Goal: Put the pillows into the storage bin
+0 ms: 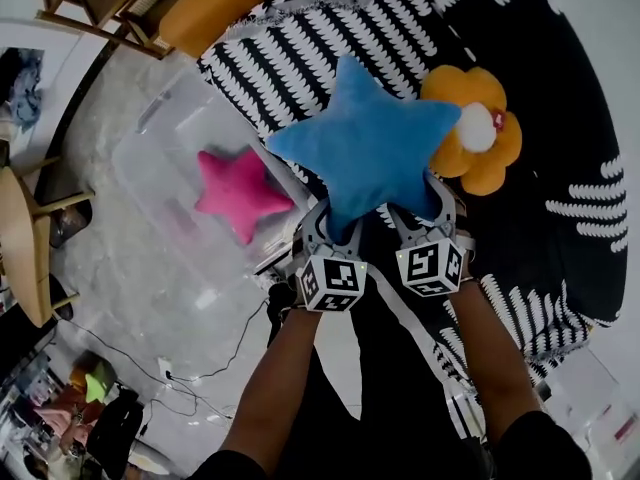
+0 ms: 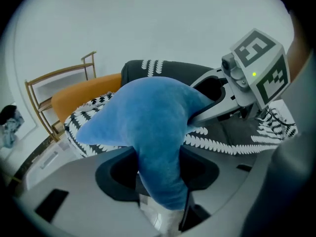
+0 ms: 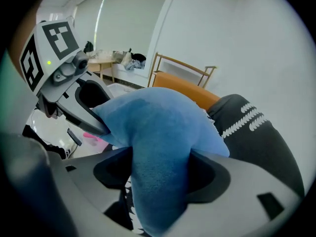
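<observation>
A large blue star pillow [image 1: 370, 148] is held up in front of me by two of its lower arms. My left gripper [image 1: 325, 230] is shut on one arm [image 2: 160, 177], and my right gripper [image 1: 420, 218] is shut on the other [image 3: 158, 181]; the plush fills both sets of jaws. A pink star pillow [image 1: 238, 193] lies inside the clear storage bin [image 1: 150, 158] to the left. An orange flower pillow [image 1: 480, 133] lies on the black and white patterned rug [image 1: 570, 118] to the right, behind the blue star.
A wooden-framed seat with an orange cushion [image 1: 200, 8] stands at the top left. A round wooden table [image 1: 25, 248] is at the left edge. Cables [image 1: 200, 368] run over the pale floor below the bin.
</observation>
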Available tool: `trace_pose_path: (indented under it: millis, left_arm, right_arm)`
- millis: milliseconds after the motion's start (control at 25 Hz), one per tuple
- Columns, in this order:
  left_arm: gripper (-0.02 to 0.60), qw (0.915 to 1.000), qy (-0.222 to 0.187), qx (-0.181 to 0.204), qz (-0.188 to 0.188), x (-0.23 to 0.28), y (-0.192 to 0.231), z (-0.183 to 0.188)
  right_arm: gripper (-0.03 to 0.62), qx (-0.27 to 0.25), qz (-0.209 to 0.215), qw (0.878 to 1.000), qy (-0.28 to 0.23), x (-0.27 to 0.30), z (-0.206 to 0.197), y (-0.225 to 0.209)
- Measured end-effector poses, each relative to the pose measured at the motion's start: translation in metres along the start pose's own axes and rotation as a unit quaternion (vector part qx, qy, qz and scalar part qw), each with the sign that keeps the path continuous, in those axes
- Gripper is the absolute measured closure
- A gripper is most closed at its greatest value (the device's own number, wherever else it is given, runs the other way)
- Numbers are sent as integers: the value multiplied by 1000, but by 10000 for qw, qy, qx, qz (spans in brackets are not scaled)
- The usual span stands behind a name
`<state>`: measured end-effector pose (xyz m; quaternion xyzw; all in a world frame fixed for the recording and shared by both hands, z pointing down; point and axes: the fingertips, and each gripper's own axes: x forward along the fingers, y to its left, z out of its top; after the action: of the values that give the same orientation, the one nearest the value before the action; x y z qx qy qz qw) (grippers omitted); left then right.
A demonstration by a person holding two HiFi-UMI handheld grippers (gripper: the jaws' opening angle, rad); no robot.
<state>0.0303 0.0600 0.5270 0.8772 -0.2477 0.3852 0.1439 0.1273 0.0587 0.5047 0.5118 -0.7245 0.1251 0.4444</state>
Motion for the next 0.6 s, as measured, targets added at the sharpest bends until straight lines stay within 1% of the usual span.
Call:
trace_pose_path:
  millis: [80, 240, 320, 480, 600]
  left_arm:
    - [342, 9999, 39, -54, 130, -17, 10, -17]
    - [342, 9984, 150, -429, 346, -52, 32, -58]
    - [342, 9973, 138, -558, 464, -71, 46, -76]
    - [344, 9946, 154, -657, 790, -107, 81, -112]
    - [344, 9909, 234, -830, 1030, -138, 110, -135]
  right_arm:
    - [255, 29, 74, 9999, -94, 1, 9, 23]
    - [258, -25, 377, 9991, -213, 6, 33, 74]
    - [256, -99, 558, 9979, -327, 9, 49, 99]
    - [256, -279, 848, 9945, -544, 19, 84, 149]
    - [256, -446, 1072, 9915, -585, 26, 118, 185]
